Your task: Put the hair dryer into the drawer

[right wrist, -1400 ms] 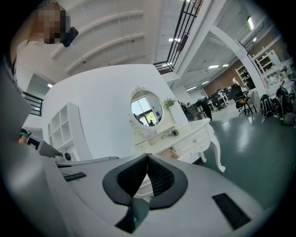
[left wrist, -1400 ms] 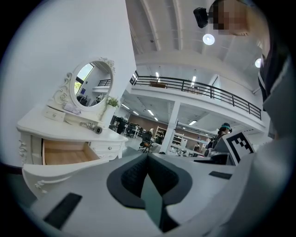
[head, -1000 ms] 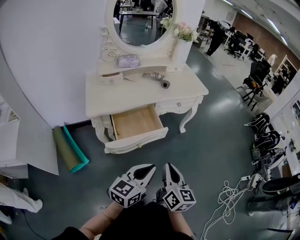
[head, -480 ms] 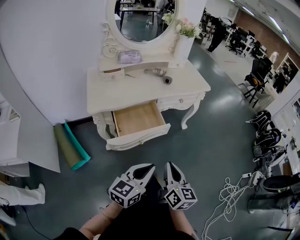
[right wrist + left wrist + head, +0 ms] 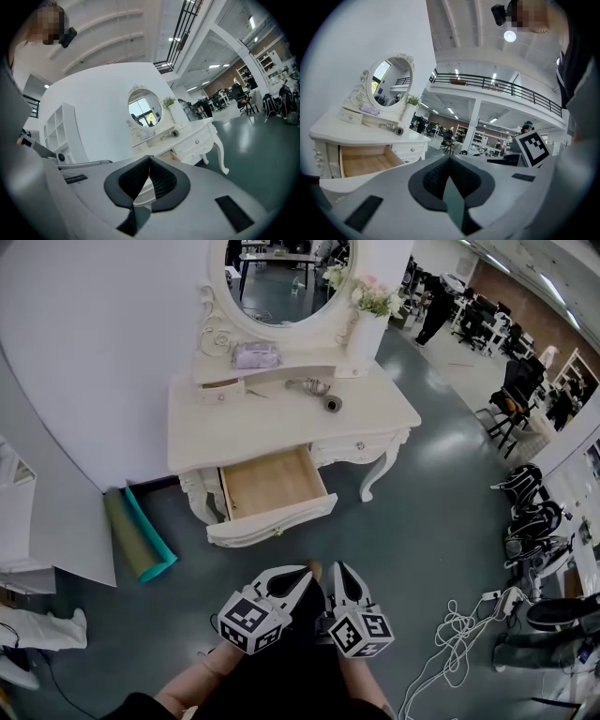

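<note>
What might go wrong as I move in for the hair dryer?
The left gripper and right gripper are both shut; one must open or it will only nudge the hair dryer. The open drawer juts out below it, so leaning in could bump it. The flower vase to the dryer's right could get knocked.

Bright, even white lighting from overhead, with a round ceiling lamp (image 5: 509,36) blown out to a glaring spot in the left gripper view. Pale sheen on the dark floor (image 5: 441,451) right of the counter (image 5: 281,418). Only soft, diffuse shadow beneath the counter and along the inner walls of the open drawer (image 5: 272,482). Crisp in the middle of the head view. Strongly bowed toward the edges everywhere, fading to black, vignetted corners in both gripper views.
</note>
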